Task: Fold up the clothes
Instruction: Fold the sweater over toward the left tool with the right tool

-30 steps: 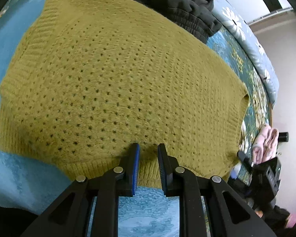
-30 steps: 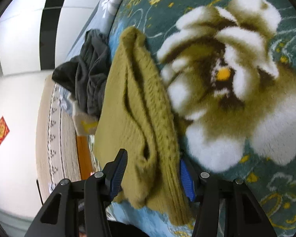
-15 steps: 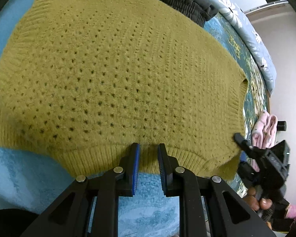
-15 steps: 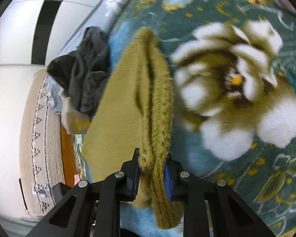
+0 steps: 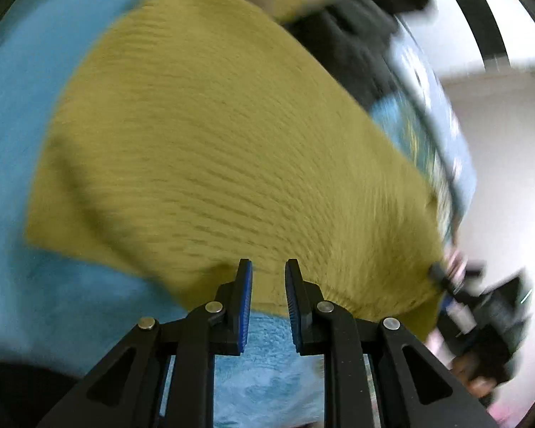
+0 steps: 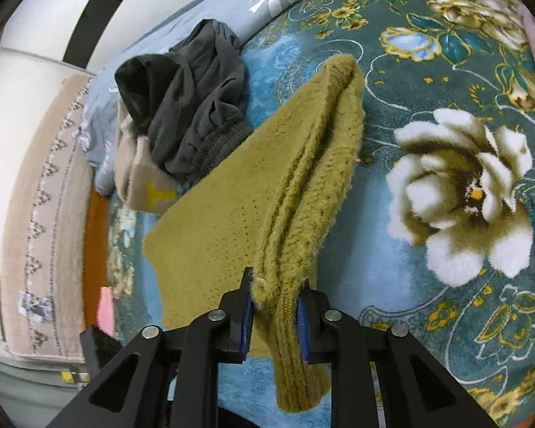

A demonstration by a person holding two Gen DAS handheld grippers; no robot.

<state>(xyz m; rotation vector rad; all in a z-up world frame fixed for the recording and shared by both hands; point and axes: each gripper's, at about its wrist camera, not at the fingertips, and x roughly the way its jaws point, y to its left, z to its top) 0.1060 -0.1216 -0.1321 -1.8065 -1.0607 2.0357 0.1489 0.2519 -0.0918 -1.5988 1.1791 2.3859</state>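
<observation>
Two fisheye views cover this moment.

Left wrist view (blurred by motion): the left gripper (image 5: 267,267) points down at the near ribbed hem of a mustard-yellow knitted sweater (image 5: 210,149). Its jaws stand close together with a narrow gap. The hem edge appears to lie between the blue pads, but the blur does not show whether the pads press on it. The sweater is spread over a light blue plush blanket (image 5: 25,114), which is also visible between the gripper arms. Dark grey clothes (image 5: 353,46) lie beyond the sweater's far edge. At the right edge of the sweater, the right gripper (image 5: 442,278) meets the sweater's near corner.

Right wrist view (sharp): the right gripper (image 6: 273,297) is clamped on a bunched fold of the sweater (image 6: 232,214). The jaws closed onto this fold earlier within the last second, and the knit fills the gap between the blue pads. A short end of the sweater hangs below the jaws. From the grip, the gathered edge runs away toward the far corner, raised off the bed, and the flat panel spreads to the left. Under it lies a teal floral blanket (image 6: 446,71) with a large white flower (image 6: 460,192) to the right. A dark grey garment (image 6: 189,103) sits on a beige garment (image 6: 142,182) with a yellow mark, just beyond the sweater's left edge.
</observation>
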